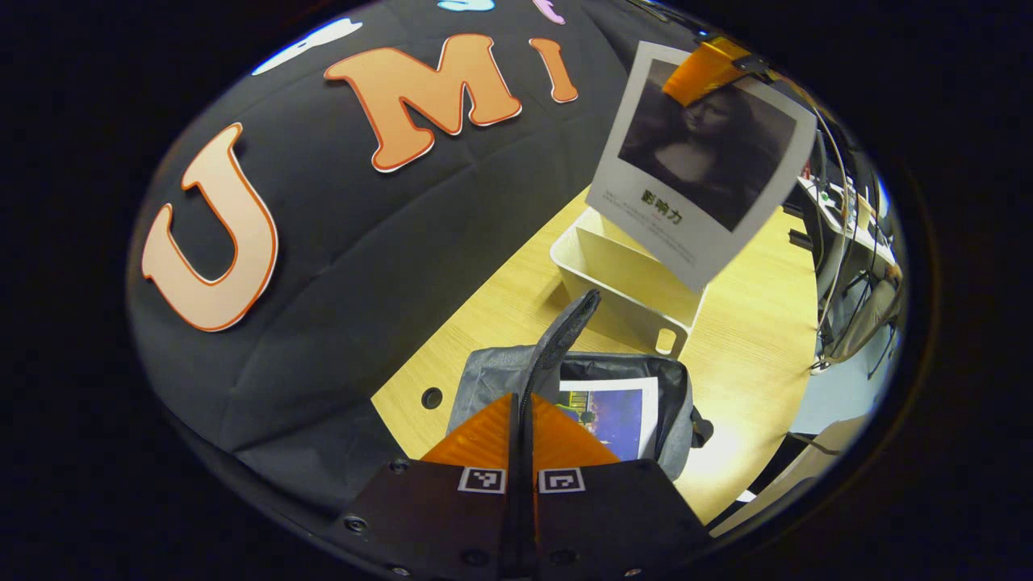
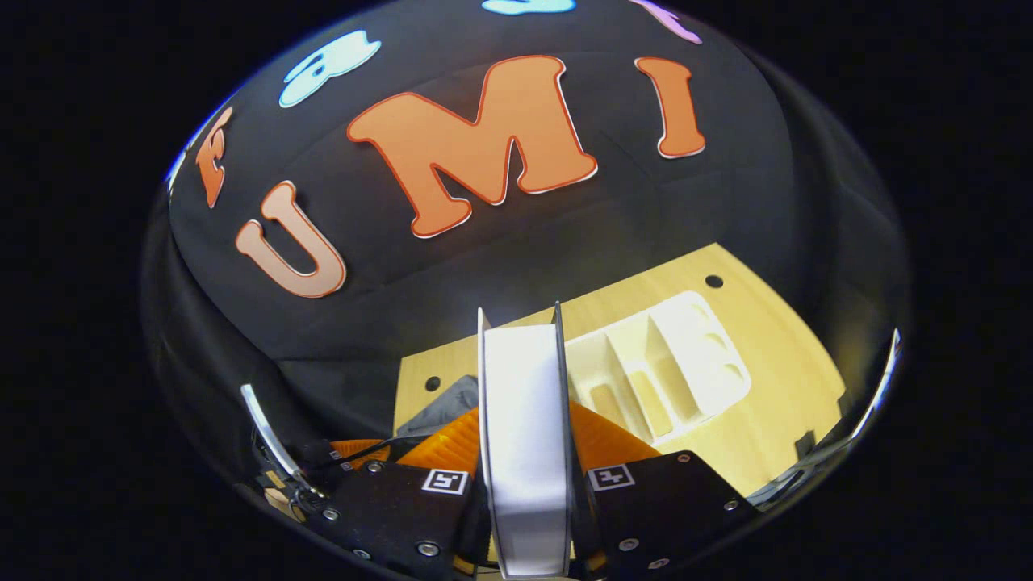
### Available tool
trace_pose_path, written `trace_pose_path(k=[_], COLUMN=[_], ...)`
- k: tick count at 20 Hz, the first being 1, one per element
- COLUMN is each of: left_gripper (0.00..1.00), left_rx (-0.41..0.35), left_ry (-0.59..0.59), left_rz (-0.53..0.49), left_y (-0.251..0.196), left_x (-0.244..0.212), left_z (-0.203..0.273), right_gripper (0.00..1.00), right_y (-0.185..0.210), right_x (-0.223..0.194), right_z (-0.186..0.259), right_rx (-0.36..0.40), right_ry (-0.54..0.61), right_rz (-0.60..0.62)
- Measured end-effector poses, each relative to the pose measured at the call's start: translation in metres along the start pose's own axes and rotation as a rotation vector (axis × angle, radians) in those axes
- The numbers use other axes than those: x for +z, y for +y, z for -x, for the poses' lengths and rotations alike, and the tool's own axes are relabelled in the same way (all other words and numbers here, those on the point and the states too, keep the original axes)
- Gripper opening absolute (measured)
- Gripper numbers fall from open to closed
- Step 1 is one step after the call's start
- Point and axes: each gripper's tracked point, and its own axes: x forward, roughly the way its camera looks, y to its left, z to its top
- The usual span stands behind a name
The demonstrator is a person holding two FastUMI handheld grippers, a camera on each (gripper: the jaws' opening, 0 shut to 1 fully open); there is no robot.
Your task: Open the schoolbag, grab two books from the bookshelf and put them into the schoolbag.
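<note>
In the left gripper view the grey schoolbag point(image 1: 484, 375) lies open on the wooden table point(image 1: 750, 339). A book with a blue cover point(image 1: 613, 415) is inside it. My left gripper point(image 1: 521, 399) is shut on the bag's flap point(image 1: 565, 331), which it holds upright. Above the white bookshelf point(image 1: 629, 282), a book with a dark portrait cover point(image 1: 702, 161) hangs in the air from my right gripper point(image 1: 706, 68). In the right gripper view that book point(image 2: 520, 363) shows edge-on, and my right gripper point(image 2: 524, 411) is shut on it. A corner of the schoolbag point(image 2: 452, 399) shows to its left.
The white bookshelf point(image 2: 670, 363) has several slots with nothing in them. The table point(image 2: 775, 379) has round cable holes point(image 1: 432, 398) near the black cloth wall. Desks and cables point(image 1: 847, 210) stand past the table's far end.
</note>
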Motion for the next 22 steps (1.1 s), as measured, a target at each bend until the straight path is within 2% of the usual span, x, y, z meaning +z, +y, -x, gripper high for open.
trace_pose_path(k=[5,13,19,22], left_gripper=[0.01,0.01,0.01,0.01], left_rx=[-0.003,0.000,0.015,0.030], left_ry=[-0.001,0.032,0.042,0.039], left_rz=[-0.037,-0.099,-0.204,-0.226], left_y=[0.012,0.014,0.000,-0.004], left_x=[-0.002,0.006,0.018,0.021], left_z=[0.002,-0.002,0.000,0.005], right_gripper=[0.39,0.39,0.40,0.39], right_y=[0.002,-0.011,0.006,0.019], right_x=[-0.068,-0.163,-0.201,-0.211], right_z=[-0.011,-0.071,-0.128,-0.157], right_rx=[0.100,0.179,0.229,0.235], right_ry=[0.035,0.049,0.040,0.015], right_rz=[-0.226,-0.571,-0.716,-0.733])
